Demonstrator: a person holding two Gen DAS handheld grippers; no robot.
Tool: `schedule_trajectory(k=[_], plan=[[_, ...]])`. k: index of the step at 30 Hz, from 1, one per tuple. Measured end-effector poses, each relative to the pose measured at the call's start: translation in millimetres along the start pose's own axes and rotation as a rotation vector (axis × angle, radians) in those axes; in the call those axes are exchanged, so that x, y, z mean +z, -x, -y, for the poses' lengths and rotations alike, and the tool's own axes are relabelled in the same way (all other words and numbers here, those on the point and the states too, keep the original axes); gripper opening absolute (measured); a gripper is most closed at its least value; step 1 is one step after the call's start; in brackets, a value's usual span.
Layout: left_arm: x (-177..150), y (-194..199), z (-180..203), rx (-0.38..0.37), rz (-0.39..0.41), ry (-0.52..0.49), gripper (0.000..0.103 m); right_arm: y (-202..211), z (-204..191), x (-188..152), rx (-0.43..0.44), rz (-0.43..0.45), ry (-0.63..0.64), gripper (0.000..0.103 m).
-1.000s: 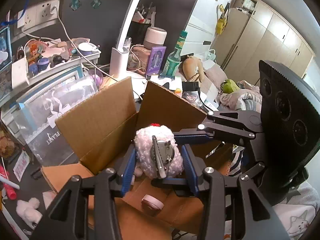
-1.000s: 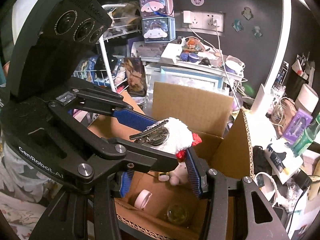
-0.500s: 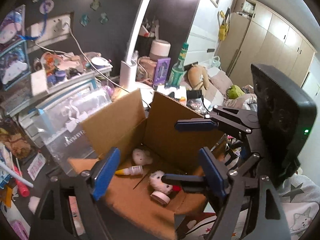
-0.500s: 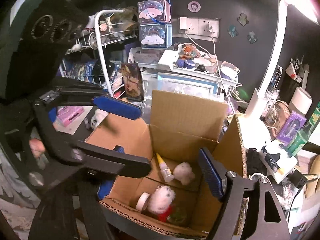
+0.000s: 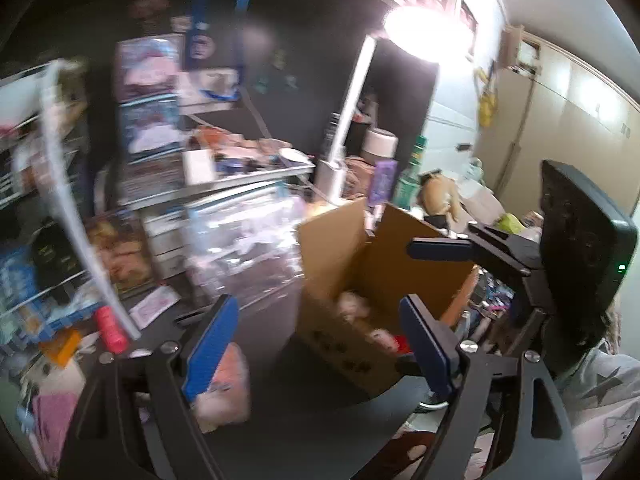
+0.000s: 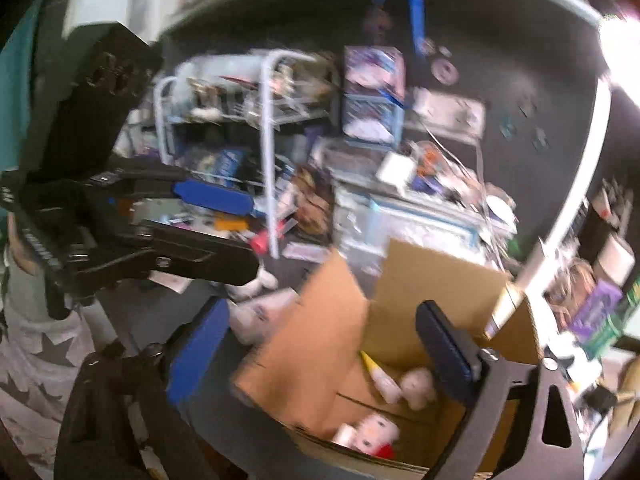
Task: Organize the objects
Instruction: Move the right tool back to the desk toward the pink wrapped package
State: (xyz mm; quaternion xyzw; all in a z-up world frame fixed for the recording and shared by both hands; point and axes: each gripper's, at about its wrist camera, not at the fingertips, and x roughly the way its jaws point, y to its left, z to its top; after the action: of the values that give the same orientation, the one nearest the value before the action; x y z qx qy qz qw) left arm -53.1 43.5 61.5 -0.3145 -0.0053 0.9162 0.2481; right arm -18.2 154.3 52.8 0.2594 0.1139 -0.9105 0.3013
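An open cardboard box [image 5: 384,256] stands on the dark desk; it also shows in the right wrist view [image 6: 432,280]. Inside lie a white plush toy with a red bow [image 6: 378,434], a smaller pale plush [image 6: 418,388] and a small glue bottle [image 6: 380,372]. My left gripper [image 5: 316,344] is open and empty, left of the box. My right gripper [image 6: 320,344] is open and empty, over the box's left flap. In the right wrist view the left gripper [image 6: 216,208] is at the left. In the left wrist view the right gripper [image 5: 436,272] hovers by the box's right side.
A pink plush [image 5: 224,376] lies on the desk under my left gripper. A red spool [image 5: 110,330], a white wire rack [image 6: 264,128], a clear storage bin [image 5: 244,240], a white desk lamp [image 5: 344,136] and bottles [image 5: 408,172] crowd the back. Both views are motion blurred.
Both grippers let go of the white plush, which dropped into the box. Both have pulled back and swung left, away from the box opening.
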Motion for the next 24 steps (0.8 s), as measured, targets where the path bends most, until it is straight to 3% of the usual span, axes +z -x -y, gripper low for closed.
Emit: schedule_trajectory(k=[3,8,15,19,24], plan=[[-18,18,-19,0.04,0.026,0.041,0.081,-4,-27,5,0.036,0.041,0.042,0.095],[-50,40,-48,0.136,0.056,0.101,0.083,-27,-70,11,0.145,0.028,0.076,0.096],[-107,56,-79,0.233,0.115,0.183,0.087,-75,-109,-3,0.331,-0.022,-0.012,0.095],[-133,59,-91,0.234,0.134,0.233,0.087,-111,-114,-25,0.307,-0.048,-0.143,0.095],[-159,54,-100,0.242,0.14,0.278,0.087,-155,-104,-46,0.139,-0.117,-0.284,0.096]])
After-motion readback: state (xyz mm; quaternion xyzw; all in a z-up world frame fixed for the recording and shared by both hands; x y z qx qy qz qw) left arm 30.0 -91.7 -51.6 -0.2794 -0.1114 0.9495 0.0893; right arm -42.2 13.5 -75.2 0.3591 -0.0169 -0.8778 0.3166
